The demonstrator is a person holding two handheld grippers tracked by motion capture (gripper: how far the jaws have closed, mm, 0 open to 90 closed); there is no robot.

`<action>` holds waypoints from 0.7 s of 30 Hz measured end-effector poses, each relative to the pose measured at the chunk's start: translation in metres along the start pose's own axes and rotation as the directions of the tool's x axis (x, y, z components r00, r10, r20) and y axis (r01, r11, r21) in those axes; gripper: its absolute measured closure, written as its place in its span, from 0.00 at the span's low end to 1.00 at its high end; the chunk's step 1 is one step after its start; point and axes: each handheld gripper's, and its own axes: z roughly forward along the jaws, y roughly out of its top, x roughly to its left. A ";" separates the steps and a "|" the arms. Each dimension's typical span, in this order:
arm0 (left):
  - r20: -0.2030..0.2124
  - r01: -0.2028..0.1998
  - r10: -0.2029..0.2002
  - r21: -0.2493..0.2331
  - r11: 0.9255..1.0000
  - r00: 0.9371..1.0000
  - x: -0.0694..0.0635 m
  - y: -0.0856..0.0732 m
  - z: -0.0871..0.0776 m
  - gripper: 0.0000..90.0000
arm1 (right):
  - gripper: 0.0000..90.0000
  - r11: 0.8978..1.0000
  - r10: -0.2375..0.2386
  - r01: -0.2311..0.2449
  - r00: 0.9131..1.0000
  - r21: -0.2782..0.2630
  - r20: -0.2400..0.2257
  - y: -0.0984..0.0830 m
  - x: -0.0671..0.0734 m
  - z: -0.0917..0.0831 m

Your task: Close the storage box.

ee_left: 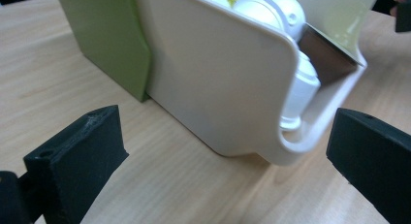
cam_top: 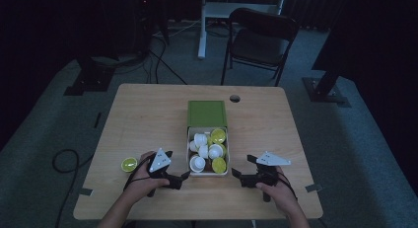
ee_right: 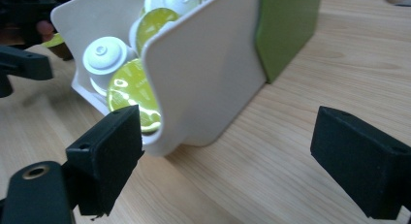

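- One wooden table (cam_top: pixel 148 114) filled most of the high view, with a round hole (cam_top: pixel 234 98) near its far edge, dark floor around it.
- Black chair (cam_top: pixel 261 38) stood beyond the table's far side, well apart from it.
- White tray (cam_top: pixel 189 154) sat mid-table, its far end under a green sleeve (cam_top: pixel 206 113); in the left gripper view the tray's white wall (ee_left: pixel 218 73) and green sleeve (ee_left: pixel 111 40) rose close ahead.
- Left gripper (cam_top: pixel 185 175) lay just beside the tray's near left corner, held by the left hand (cam_top: pixel 143 181); jaws spread wide, pinching nothing, tray corner between them in its own view.
- Right gripper (cam_top: pixel 243 170) rested on the table near the tray's right side, held by the right hand (cam_top: pixel 278 191); jaws spread apart, empty.
- White and lime-green capsules (cam_top: pixel 207 149) were piled in the tray; the right gripper view showed a green capsule (ee_right: pixel 133 95) at the open corner and a white one (ee_right: pixel 102 52) behind it.
- Lone green capsule (cam_top: pixel 129 164) lay on the table left of the left hand, apart from the tray.
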 end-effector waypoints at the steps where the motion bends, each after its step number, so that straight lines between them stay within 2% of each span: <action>1: -0.002 0.001 -0.001 -0.007 1.000 1.000 0.001 0.001 0.001 0.00 | 0.12 1.000 -0.009 0.009 1.000 -0.001 -0.007 0.001 0.001 0.002; 10: -0.033 0.024 -0.026 -0.059 0.998 0.999 0.008 0.007 0.006 0.00 | 0.12 0.999 -0.030 0.029 0.999 -0.029 -0.022 0.010 0.001 0.011; 21: -0.053 0.005 -0.007 -0.038 0.999 0.999 0.012 0.014 0.013 0.00 | 0.12 0.999 -0.031 0.030 0.999 -0.026 -0.031 0.013 -0.005 0.018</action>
